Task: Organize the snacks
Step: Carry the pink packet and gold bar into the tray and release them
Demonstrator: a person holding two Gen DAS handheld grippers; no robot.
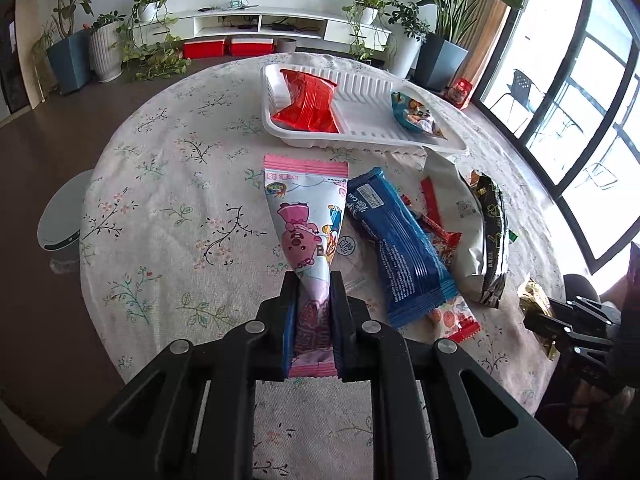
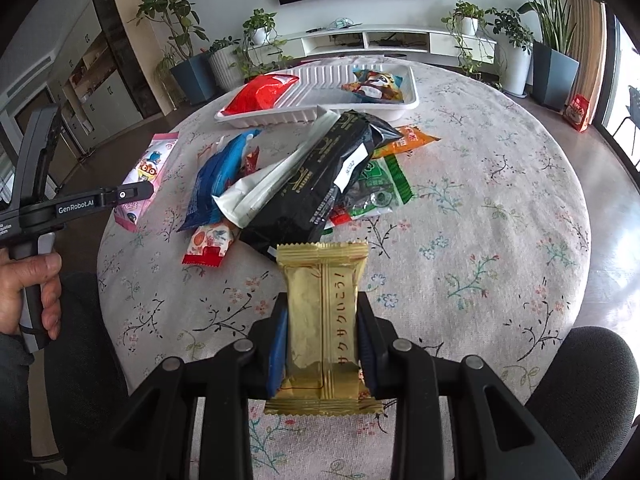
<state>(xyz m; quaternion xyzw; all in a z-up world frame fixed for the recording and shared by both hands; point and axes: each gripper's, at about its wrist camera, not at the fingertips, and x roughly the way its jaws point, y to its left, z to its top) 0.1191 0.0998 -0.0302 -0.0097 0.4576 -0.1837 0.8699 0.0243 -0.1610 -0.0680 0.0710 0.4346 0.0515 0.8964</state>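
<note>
Currently both grippers hold snacks, the left gripper [image 1: 314, 280] pinching a pink packet [image 1: 306, 216] and the right gripper [image 2: 322, 300] clamping a gold packet [image 2: 324, 320]; either slippery wrapper may slide free before reaching the white tray [image 1: 360, 142] at upper centre.

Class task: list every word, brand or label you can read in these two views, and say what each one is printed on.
"GenRobot.AI": side of the left claw.
"サクサクいこう!": gold wafer packet in the right claw.
"ROLL CAKE": blue packet, partly legible.
Pink cartoon packet, black bag, green packet: print too small or blurred.
</note>
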